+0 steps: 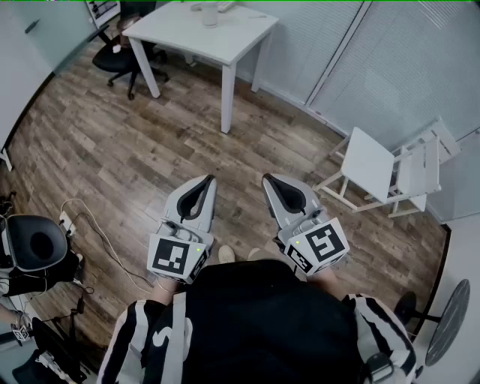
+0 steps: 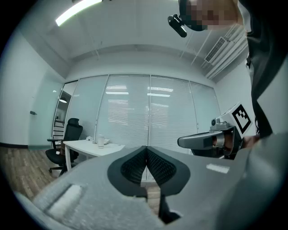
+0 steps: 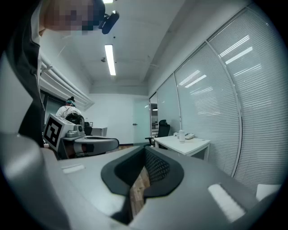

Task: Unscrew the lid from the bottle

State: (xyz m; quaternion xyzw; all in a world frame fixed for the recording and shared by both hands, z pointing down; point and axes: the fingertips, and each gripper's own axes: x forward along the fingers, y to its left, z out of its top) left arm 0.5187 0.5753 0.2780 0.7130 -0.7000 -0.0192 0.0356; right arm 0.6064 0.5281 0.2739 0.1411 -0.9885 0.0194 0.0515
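Above wood floor (image 1: pixel 112 150), two closed hand-held grippers (image 1: pixel 204 187) (image 1: pixel 271 186), one bottle (image 1: pixel 209 13)

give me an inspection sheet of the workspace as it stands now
surface: white table across the room, likely out of reach from here
job's things: bottle upright on the table; lid too small to judge
clutter: pale object beside the bottle, unclear what it is
grippers: left claw shut, empty; right claw shut, empty; both held level, side by side
cables: white cable and power strip on the wood floor, left side of the head view
surroundings: black office chair by the table; white folding chair at right; blinds along the glass walls
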